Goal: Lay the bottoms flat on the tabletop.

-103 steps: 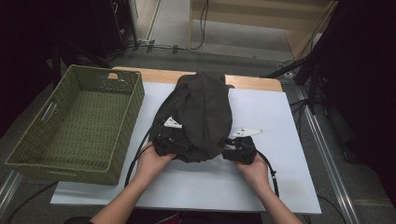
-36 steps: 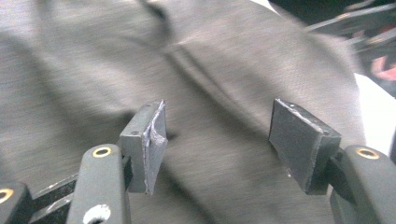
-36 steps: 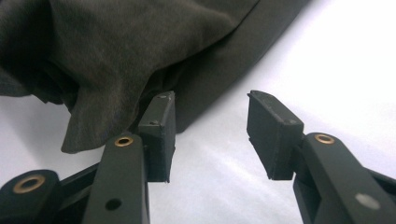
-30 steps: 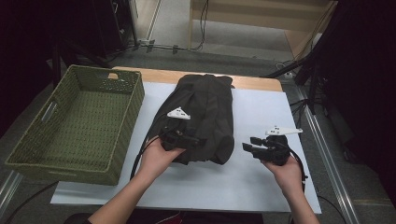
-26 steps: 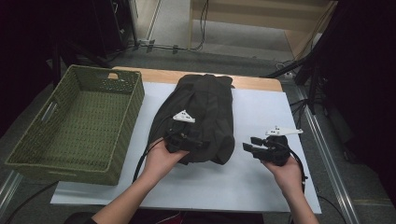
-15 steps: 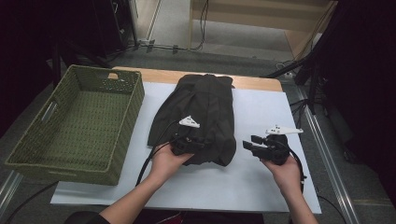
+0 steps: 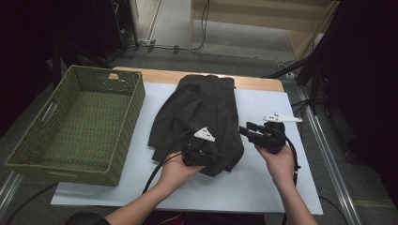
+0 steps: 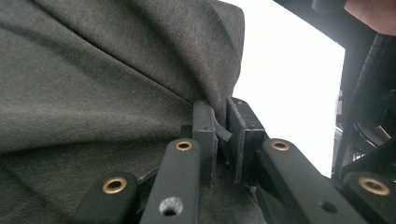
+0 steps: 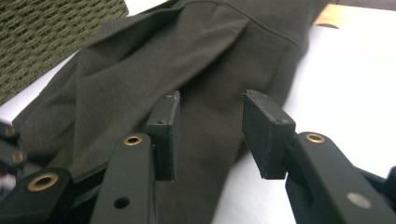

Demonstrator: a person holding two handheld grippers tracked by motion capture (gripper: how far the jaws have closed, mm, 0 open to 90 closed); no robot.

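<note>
Dark cloth garment (image 7: pixel 202 117) lies lengthwise away from the person; left gripper (image 8: pixel 219 135) pinches its near edge, right gripper (image 9: pixel 210 135) gapes.

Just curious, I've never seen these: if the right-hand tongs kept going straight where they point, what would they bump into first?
Probably the dark folded garment: the open right tongs aim at its near edge, though depth is uncertain.

The dark garment (image 7: pixel 202 117) is matt woven cloth with a fine, slightly fuzzy nap — soft folds, no sheen. The left gripper (image 8: pixel 219 140) has matt black plastic jaws with brass-coloured rivets and dull rubbery pads; the right gripper (image 9: pixel 210 135) looks the same. The basket (image 7: pixel 75 126) at left is rough green wicker. The table (image 7: pixel 263 183) has a smooth white matt top — bare wood along its far edge.
</note>
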